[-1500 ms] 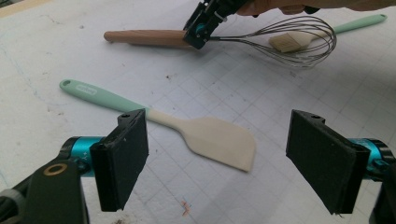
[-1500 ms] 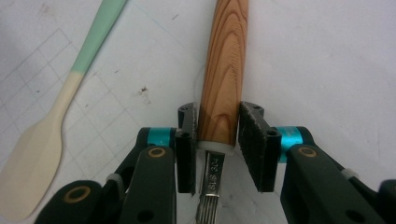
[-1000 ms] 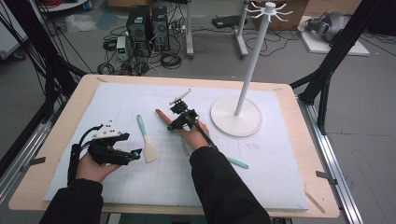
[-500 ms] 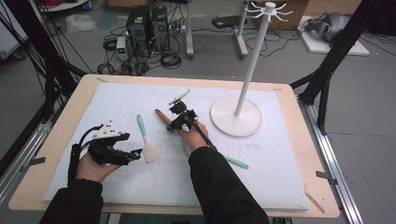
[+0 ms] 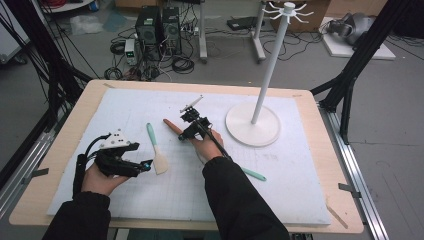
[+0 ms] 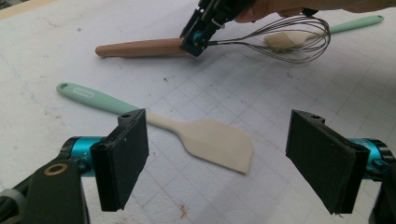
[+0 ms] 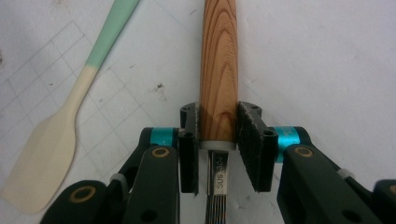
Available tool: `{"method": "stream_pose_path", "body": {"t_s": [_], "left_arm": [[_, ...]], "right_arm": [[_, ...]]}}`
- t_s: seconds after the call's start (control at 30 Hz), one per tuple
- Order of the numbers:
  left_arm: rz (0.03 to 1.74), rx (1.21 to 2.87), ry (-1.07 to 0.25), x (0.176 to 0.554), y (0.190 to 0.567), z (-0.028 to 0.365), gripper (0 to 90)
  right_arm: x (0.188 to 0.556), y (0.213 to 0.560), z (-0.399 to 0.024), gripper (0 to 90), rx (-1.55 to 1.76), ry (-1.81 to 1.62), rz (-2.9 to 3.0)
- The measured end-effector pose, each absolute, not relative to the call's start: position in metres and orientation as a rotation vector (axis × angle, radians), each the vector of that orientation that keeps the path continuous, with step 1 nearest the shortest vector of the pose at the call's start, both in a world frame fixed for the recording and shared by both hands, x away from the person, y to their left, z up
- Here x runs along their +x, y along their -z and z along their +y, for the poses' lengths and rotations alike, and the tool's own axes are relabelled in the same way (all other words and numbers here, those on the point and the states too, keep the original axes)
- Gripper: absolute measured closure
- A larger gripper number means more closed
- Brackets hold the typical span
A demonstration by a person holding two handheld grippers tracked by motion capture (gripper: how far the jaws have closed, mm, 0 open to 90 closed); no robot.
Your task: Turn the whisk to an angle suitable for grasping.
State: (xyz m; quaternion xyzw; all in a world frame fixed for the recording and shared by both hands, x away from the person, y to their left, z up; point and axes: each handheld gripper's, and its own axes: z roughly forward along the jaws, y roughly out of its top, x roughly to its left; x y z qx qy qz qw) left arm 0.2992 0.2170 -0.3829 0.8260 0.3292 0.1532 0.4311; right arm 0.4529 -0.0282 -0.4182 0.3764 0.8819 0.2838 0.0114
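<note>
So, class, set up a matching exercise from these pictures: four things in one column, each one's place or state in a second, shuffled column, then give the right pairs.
1. whisk
2. spatula
3. left gripper
4. white stand

A. jaws open, holding nothing
B. upright at the mat's far right
C. wooden handle clamped in the right gripper
D. lying flat on the mat, mint handle

Pairs: 1-C, 2-D, 3-A, 4-B
</note>
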Motion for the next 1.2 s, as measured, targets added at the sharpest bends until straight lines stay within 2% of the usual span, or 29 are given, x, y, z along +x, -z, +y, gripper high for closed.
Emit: {"method": "stream_pose_path", "body": {"t_s": [0.5, 0.9, 1.2], "left_arm": [[0.821, 2.060, -0.383, 0.299, 0.383, 0.217, 21.5], [0.819, 2.059, -0.386, 0.299, 0.383, 0.216, 21.5], [0.820, 2.058, -0.387, 0.299, 0.383, 0.217, 21.5]], "right_arm": [[0.445, 0.411, -0.028, 70.5, 1.108, -0.886, 2.809], [0.437, 0.400, -0.043, 70.7, 1.100, -0.972, 2.846], [0.433, 0.412, -0.032, 70.4, 0.996, -0.840, 2.871]]}}
